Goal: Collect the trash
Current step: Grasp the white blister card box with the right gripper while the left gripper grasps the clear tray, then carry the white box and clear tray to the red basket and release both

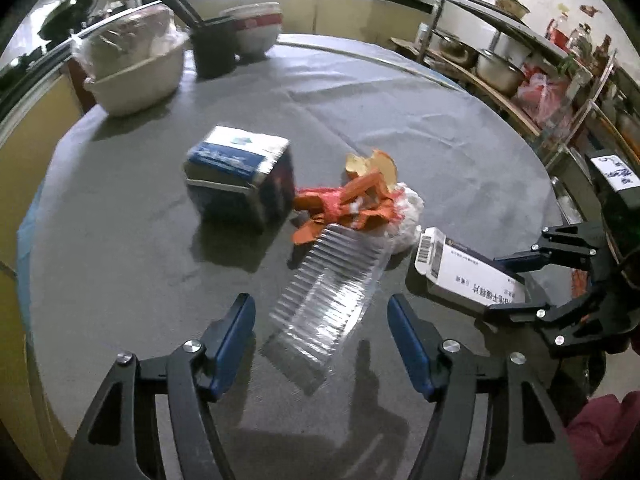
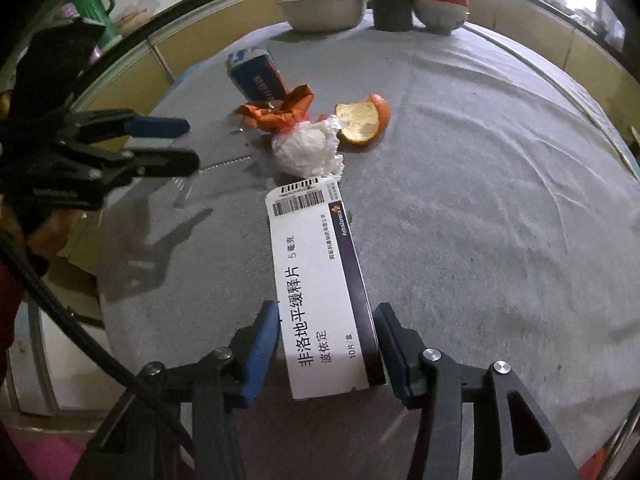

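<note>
A clear ribbed plastic tray lies on the grey tablecloth between the open fingers of my left gripper, not clamped. My right gripper stands around a white medicine box with small gaps at both pads; the gripper and box also show in the left wrist view. Beyond lie a crumpled white tissue, an orange wrapper, orange peel and a blue-and-white carton. In the right wrist view my left gripper is at the left.
At the table's far edge stand a cream basin, a dark chopstick holder and stacked bowls. A metal rack with pots is at the right. The round table's edge is near on the left.
</note>
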The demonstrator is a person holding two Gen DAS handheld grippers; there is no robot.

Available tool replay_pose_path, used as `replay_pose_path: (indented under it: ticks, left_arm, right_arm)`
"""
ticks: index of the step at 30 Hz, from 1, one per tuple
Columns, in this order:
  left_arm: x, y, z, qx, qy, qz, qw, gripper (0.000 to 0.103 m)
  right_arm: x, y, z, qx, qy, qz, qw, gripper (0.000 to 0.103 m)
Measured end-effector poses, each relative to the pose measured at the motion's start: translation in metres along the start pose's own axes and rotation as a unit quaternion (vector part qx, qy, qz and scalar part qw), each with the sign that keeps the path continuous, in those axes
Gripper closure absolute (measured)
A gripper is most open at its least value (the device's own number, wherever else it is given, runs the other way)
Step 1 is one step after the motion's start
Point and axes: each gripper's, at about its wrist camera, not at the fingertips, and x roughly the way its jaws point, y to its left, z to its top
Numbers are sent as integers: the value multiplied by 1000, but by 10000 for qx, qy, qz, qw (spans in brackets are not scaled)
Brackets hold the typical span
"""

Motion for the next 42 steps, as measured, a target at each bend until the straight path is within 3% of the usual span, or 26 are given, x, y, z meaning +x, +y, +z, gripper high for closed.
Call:
replay_pose_path:
  ticks: [2,5,8,25,35,42]
  left_arm:
    - [3,-5,0,86,-20,3,10000,38]
    - [8,-8,-2,54,19,-84,9999,59]
    - [13,-11,-6,-66,42,-51,10000,62]
    - [-9,-81,-28,-425,-224,-268,9985,62]
    - [-13,-153,-6,-76,-190,-136,9997,62]
    - [-4,-215,11,471,-82,-394,9981,62]
  right_arm:
    - [-2,-3,-5,112,-61,-10,9999,51]
    - [-9,-12,-22,436,-165,180,9988,51]
    - [-19,-23,-33,726,-285,271,9966,51]
    - [-82,-62,-111,1882,-1014,510,9755,51]
    - [-123,-93,-162,2455,-1414,391,9582,51]
    - [-146,-116,-201,2865,-1605,238,9442,51]
